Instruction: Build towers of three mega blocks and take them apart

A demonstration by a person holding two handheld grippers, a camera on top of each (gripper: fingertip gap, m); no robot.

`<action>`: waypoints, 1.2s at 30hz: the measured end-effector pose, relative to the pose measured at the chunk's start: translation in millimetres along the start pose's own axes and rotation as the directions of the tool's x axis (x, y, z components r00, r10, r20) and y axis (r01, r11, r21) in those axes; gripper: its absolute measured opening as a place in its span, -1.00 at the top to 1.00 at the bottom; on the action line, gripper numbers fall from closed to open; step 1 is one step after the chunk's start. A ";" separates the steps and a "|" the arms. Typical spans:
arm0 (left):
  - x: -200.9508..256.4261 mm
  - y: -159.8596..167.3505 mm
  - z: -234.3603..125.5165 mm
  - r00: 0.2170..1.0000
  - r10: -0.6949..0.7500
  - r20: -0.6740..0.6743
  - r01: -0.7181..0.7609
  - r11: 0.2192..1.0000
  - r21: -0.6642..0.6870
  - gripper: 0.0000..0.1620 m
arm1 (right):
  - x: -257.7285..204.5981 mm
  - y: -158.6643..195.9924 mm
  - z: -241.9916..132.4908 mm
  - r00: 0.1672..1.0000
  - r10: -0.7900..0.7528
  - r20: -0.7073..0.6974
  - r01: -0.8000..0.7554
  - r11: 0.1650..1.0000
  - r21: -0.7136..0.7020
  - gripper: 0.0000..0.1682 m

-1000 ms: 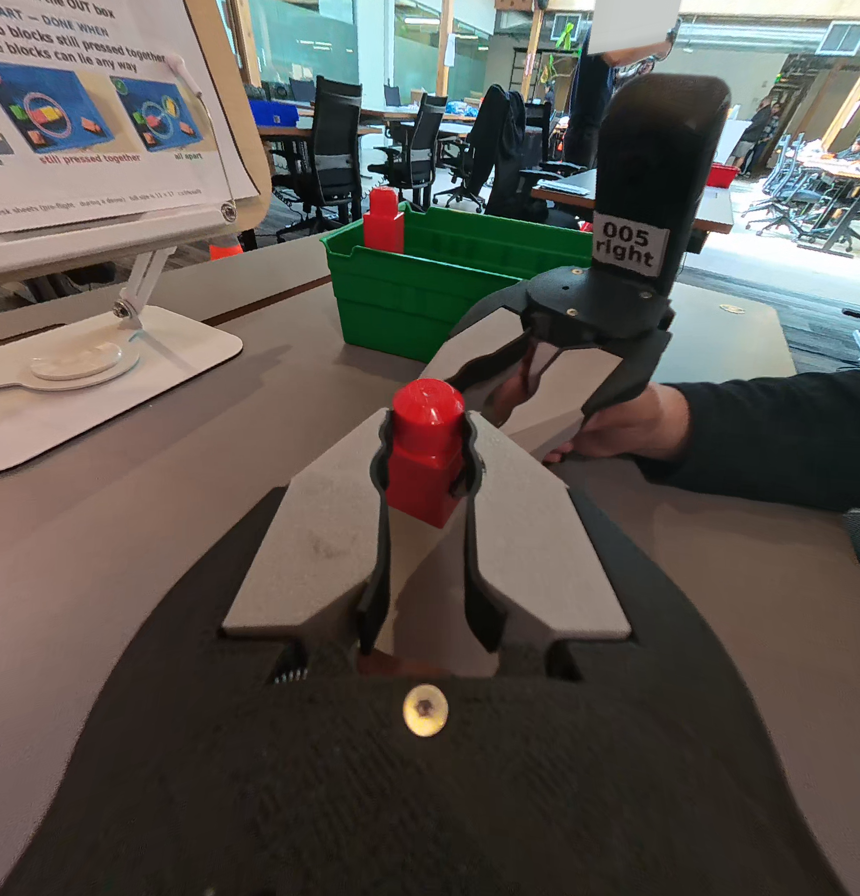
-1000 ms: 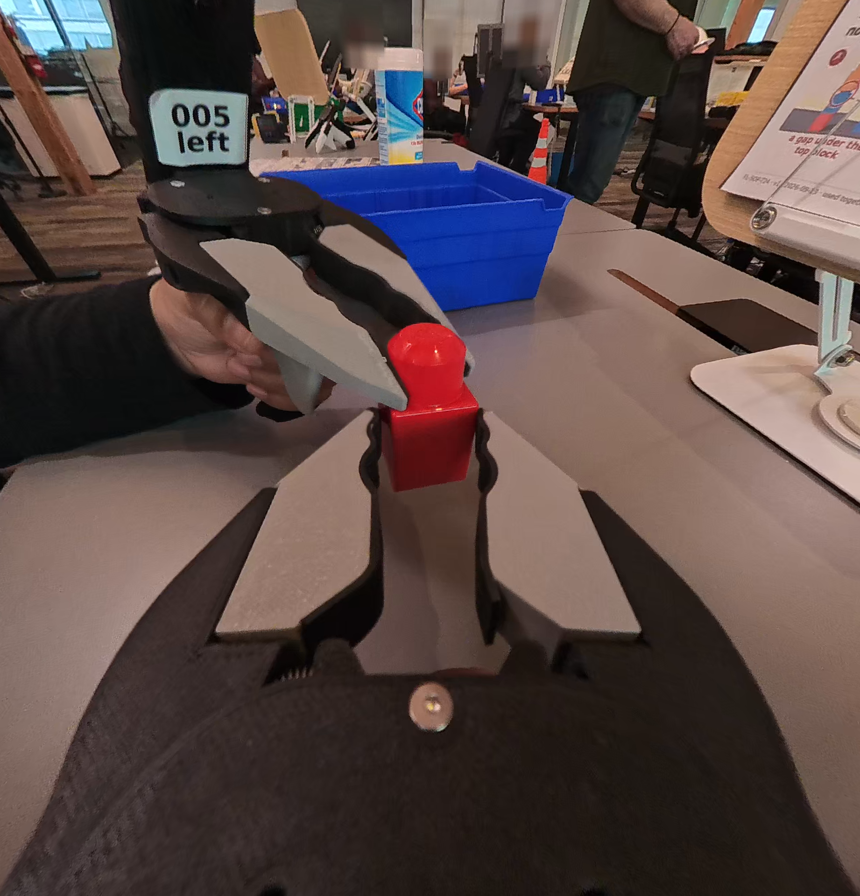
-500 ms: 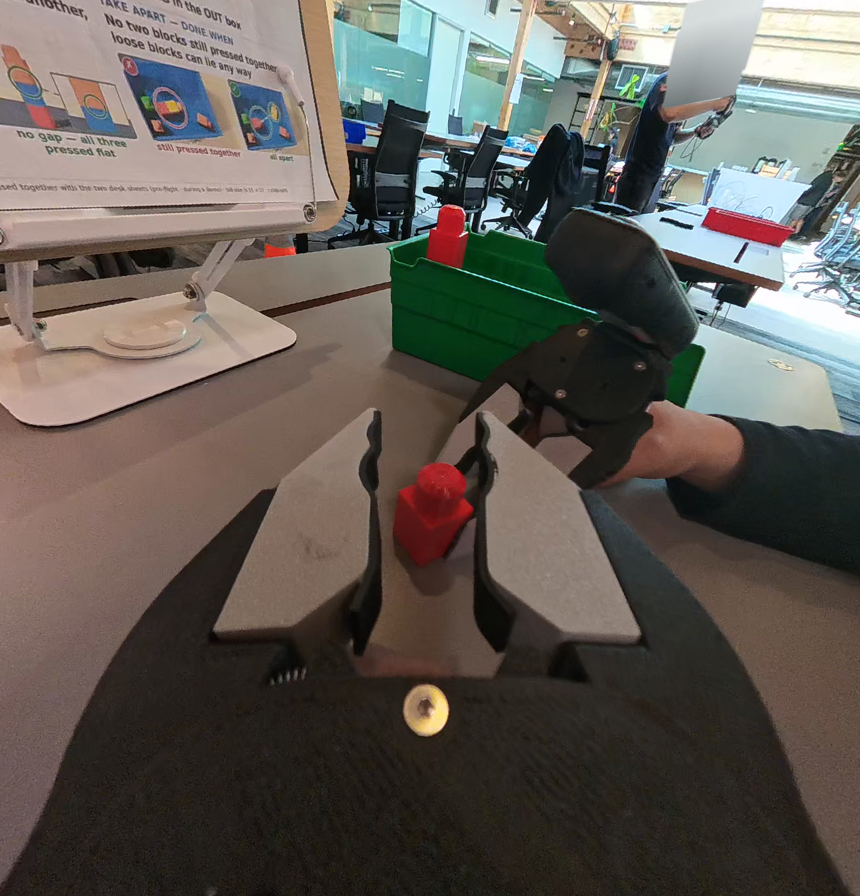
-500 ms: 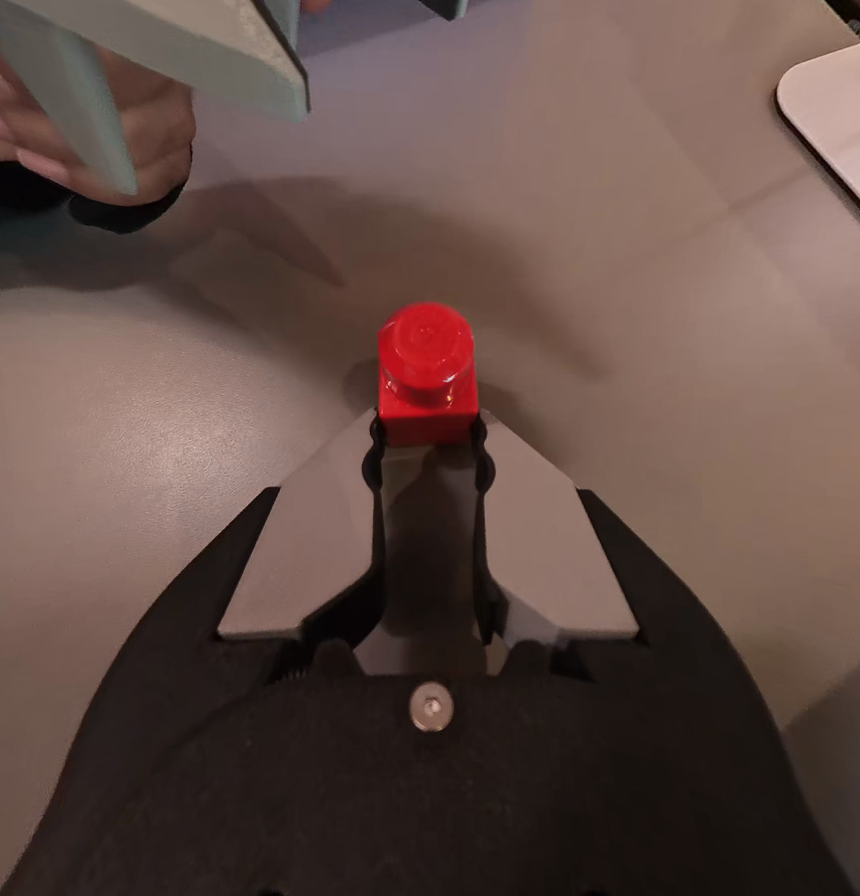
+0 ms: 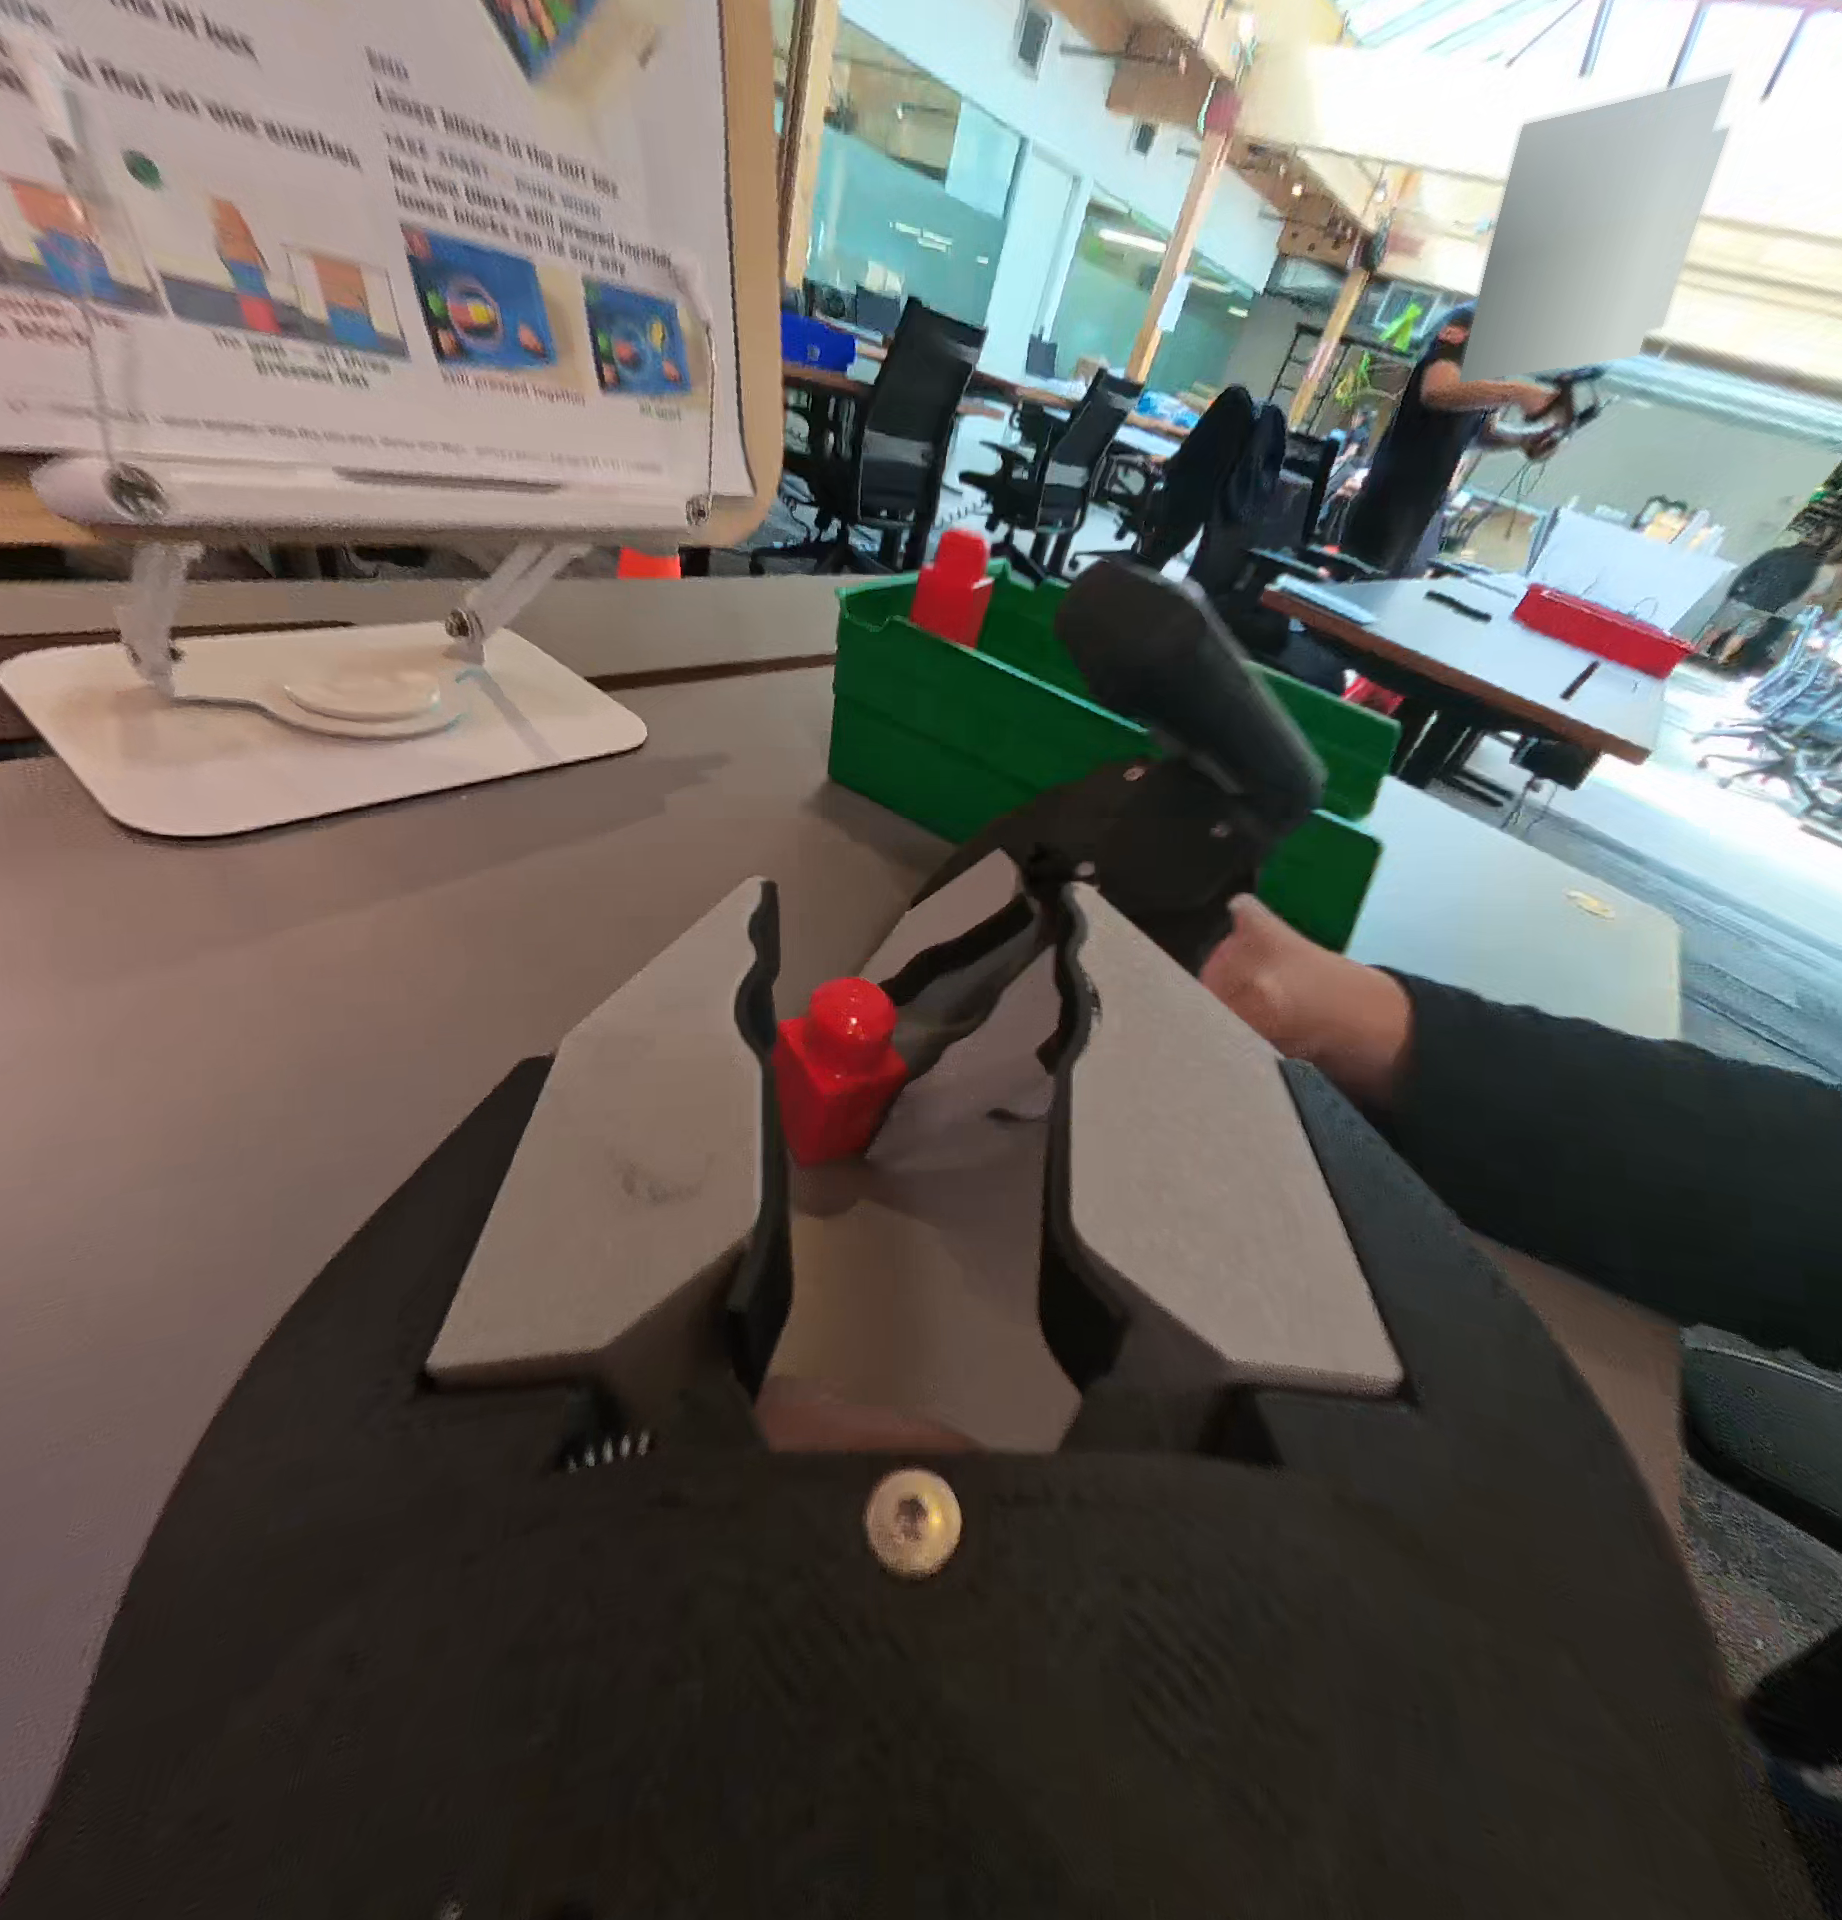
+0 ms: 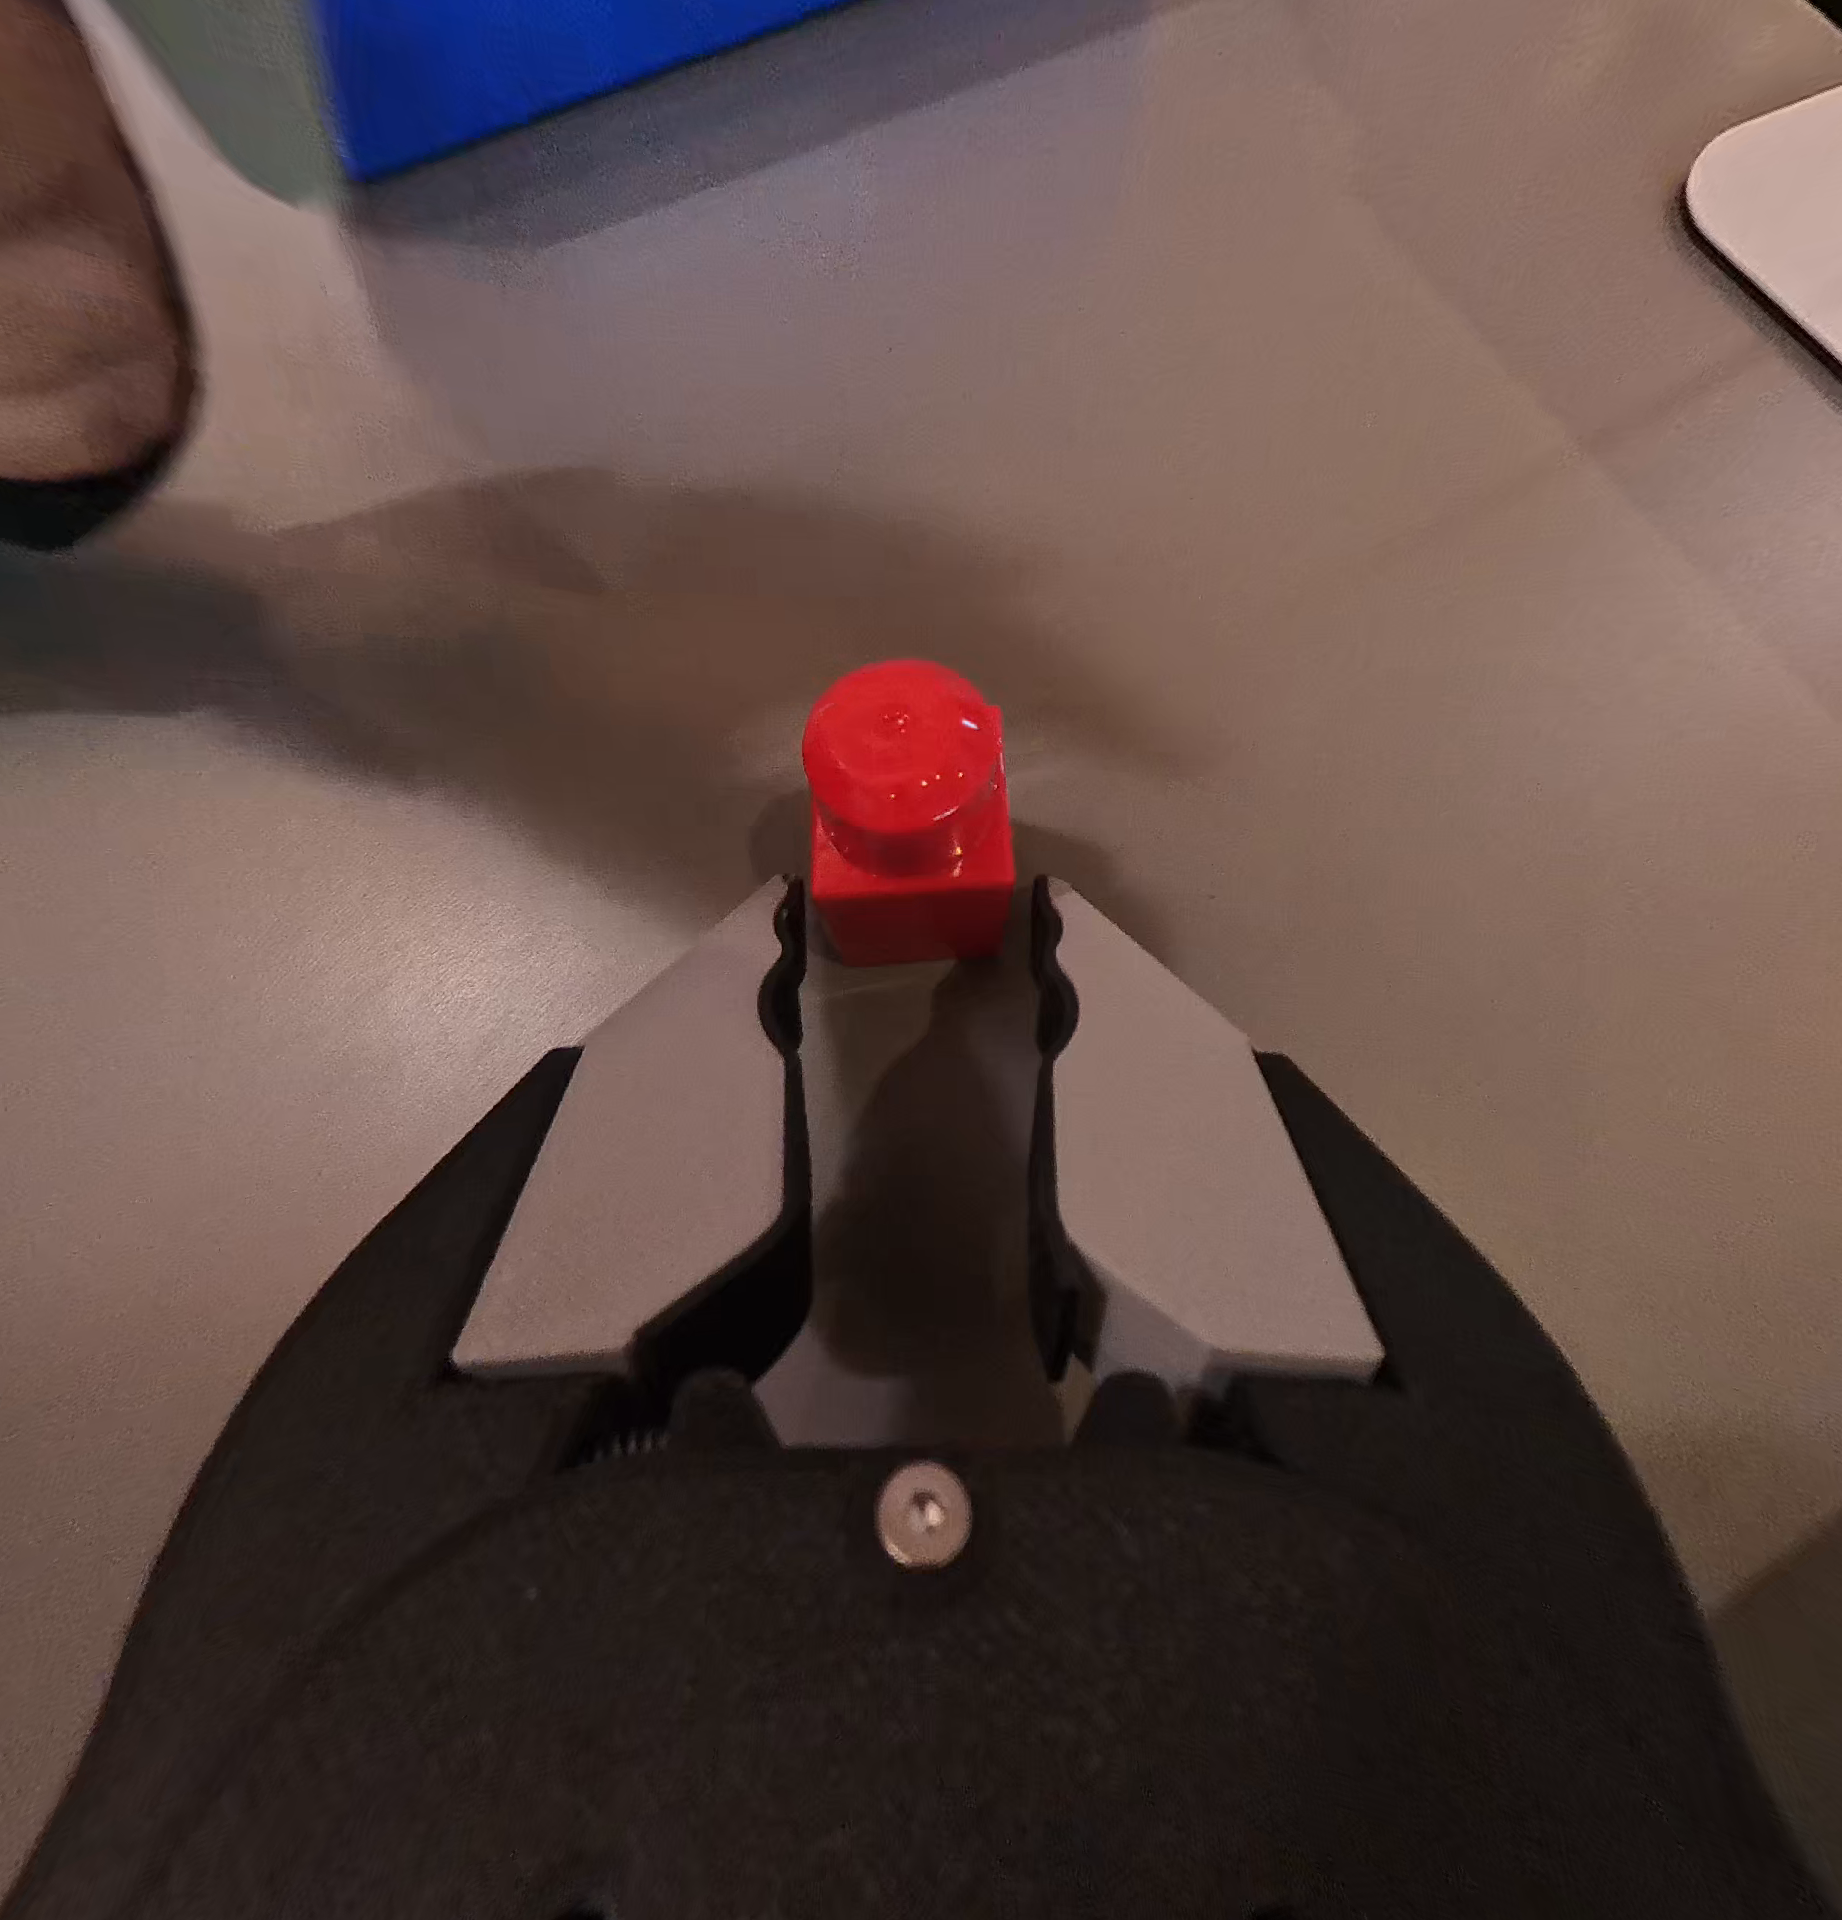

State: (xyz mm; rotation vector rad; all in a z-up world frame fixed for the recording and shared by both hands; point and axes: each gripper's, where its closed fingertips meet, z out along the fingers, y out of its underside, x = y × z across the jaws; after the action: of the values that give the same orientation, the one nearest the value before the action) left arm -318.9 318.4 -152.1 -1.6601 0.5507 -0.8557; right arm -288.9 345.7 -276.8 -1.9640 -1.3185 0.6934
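A single red mega block point(image 6: 906, 831) stands upright on the grey table, stud up. My right gripper point(image 6: 912, 883) looks down on it. Its fingertips flank the block's near edge with a thin gap on each side, so it is open and not gripping. In the left wrist view the same block point(image 5: 839, 1075) sits just inside my left gripper's left finger point(image 5: 668, 1122). My left gripper point(image 5: 912, 899) is wide open and empty. The right gripper point(image 5: 912, 1023) reaches in from the right, its tips at the block.
A green bin point(image 5: 958, 727) stands behind with a red block point(image 5: 953, 597) poking above its rim. A blue bin point(image 6: 543, 73) is at the far side. A white stand base point(image 5: 325, 717) holds an instruction sheet. The left hand point(image 6: 55, 312) is at the upper left. The left gripper's tips are roughly 15 cm from the right gripper's.
The block came down from the air onto the table. My left gripper let go, opened wider and shifted. My right gripper's fingers loosened off the block's sides.
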 end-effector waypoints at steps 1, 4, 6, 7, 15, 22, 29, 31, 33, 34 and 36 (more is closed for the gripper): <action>4.4 -8.3 -12.7 1.000 0.006 0.011 -0.006 1.000 0.013 0.36 | -0.3 0.6 0.5 1.000 0.002 0.004 -0.002 1.000 -0.005 0.51; -14.5 -31.6 -57.8 0.975 0.132 0.178 -0.124 0.991 -0.056 0.27 | -1.0 2.5 2.2 1.000 0.004 0.012 -0.004 1.000 -0.021 0.52; -46.3 -50.2 -94.2 0.924 0.225 0.309 -0.195 0.973 -0.126 0.28 | -0.9 2.3 2.2 1.000 0.004 0.012 -0.004 1.000 -0.021 0.53; -65.8 -56.0 -111.9 0.898 0.260 0.356 -0.209 0.962 -0.174 0.28 | -0.8 2.3 2.2 1.000 0.007 0.012 -0.006 1.000 -0.020 0.54; -186.6 -25.9 -202.2 0.845 0.497 0.200 -0.264 0.711 -0.651 0.32 | -0.8 1.6 1.7 1.000 0.021 0.023 -0.020 1.000 -0.016 0.54; -219.8 29.8 -233.6 0.700 0.690 -0.184 -0.417 0.186 -0.889 0.44 | -0.6 1.6 1.7 0.999 0.029 0.027 -0.028 0.999 -0.016 0.55; -251.5 57.4 -232.0 0.568 0.689 -0.449 -0.510 -0.133 -0.850 0.53 | -0.3 0.7 0.8 0.996 0.069 0.058 -0.068 0.998 -0.010 0.56; -257.7 59.2 -227.8 0.529 0.687 -0.498 -0.535 -0.186 -0.824 0.50 | -0.1 0.4 0.4 0.994 0.084 0.069 -0.084 0.996 -0.008 0.56; -261.2 62.4 -224.1 0.507 0.673 -0.538 -0.556 -0.222 -0.801 0.46 | 0.2 -0.1 -0.2 0.992 0.097 0.078 -0.097 0.995 -0.003 0.56; -262.3 65.1 -223.4 0.509 0.660 -0.553 -0.562 -0.232 -0.794 0.44 | 0.5 -0.4 -0.5 0.991 0.104 0.082 -0.104 0.995 -0.001 0.56; -265.6 71.7 -222.4 0.522 0.634 -0.571 -0.565 -0.245 -0.788 0.42 | 0.9 -0.9 -1.0 0.989 0.115 0.089 -0.116 0.993 0.003 0.56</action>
State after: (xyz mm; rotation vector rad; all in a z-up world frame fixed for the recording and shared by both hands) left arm -652.1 357.4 -264.4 -2.0109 2.0713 0.6416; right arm -288.4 346.6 -275.6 -2.0359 -1.2588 0.8492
